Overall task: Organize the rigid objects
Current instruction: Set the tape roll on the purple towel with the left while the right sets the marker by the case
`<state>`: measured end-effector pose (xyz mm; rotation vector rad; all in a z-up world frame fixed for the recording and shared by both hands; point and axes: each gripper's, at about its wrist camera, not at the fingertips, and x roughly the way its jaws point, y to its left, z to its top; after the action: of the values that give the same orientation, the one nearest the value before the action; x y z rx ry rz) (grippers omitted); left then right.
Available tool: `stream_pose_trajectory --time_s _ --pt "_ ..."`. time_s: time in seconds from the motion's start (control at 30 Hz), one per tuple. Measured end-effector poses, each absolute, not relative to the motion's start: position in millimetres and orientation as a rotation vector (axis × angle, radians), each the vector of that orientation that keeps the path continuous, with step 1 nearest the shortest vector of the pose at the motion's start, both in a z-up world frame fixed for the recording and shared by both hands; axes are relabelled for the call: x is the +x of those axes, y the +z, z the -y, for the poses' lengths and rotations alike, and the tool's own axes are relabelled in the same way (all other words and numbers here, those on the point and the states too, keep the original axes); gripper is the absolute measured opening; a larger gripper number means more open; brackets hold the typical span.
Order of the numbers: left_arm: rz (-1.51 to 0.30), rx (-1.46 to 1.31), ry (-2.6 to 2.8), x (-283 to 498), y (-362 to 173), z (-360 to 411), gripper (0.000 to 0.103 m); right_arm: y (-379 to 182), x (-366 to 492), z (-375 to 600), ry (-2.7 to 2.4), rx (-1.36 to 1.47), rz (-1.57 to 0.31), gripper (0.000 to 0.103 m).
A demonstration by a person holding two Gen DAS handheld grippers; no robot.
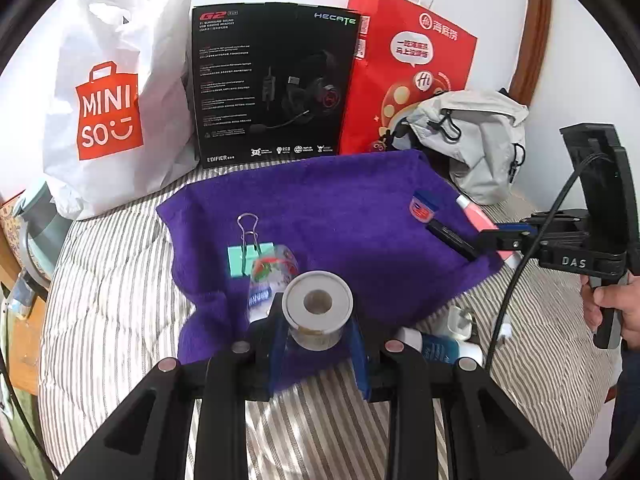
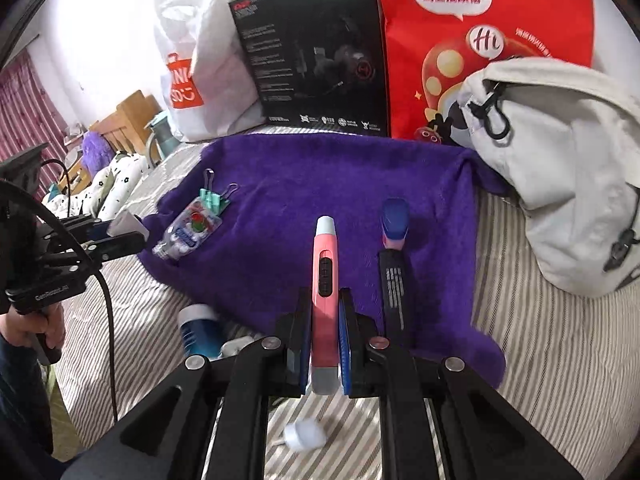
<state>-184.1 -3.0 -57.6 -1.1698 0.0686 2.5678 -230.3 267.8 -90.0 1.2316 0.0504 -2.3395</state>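
My left gripper (image 1: 316, 332) is shut on a small clear jar with a white lid (image 1: 318, 300), held over the near edge of the purple towel (image 1: 340, 208). Just beyond the jar lie a clear candy bottle (image 1: 272, 276) and teal binder clips (image 1: 248, 258). My right gripper (image 2: 325, 304) is shut on a pink pen-shaped device (image 2: 326, 264) that points away over the towel (image 2: 300, 184). To its right lie a black flat stick (image 2: 394, 288) and a blue-capped little jar (image 2: 394, 220). The left gripper (image 2: 120, 236) shows at the left.
A blue tube (image 2: 200, 328) and a white plug (image 2: 304, 434) lie on the striped sheet (image 2: 540, 360) off the towel. Behind stand a white Miniso bag (image 1: 108, 112), a black headset box (image 1: 272, 84) and a red paper bag (image 1: 408, 68). A grey backpack (image 2: 560, 168) sits at right.
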Motion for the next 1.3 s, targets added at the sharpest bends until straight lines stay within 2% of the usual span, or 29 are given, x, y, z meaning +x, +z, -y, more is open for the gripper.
stream_pose_trajectory --time_s 0.47,0.97,1.1,1.2,1.3 --pt "-0.057 -1.21 2.565 -204.8 -65.4 5.7 0.027 -132.8 -271.1 -242.9 -2.306 1.336 -0.151 0.012" --pt "-0.054 -1.229 2.531 -220.3 -73.0 -10.7 0.027 -137.8 -273.7 -236.5 -2.305 1.317 -0.3 0.013" --pt "-0.063 -1.246 2.517 -226.7 -79.4 -18.5 0.027 -136.0 -273.9 -240.7 -2.277 1.335 -0.266 0.028" --pt "-0.075 -1.261 2.503 -231.7 -85.7 -24.6 0.027 -129.1 -266.3 -242.7 -2.29 1.312 -0.289 0.033" --pt "-0.091 -1.274 2.498 -236.6 -92.4 -31.6 0.027 -120.9 -259.0 -247.4 -2.308 1.302 -0.274 0.048"
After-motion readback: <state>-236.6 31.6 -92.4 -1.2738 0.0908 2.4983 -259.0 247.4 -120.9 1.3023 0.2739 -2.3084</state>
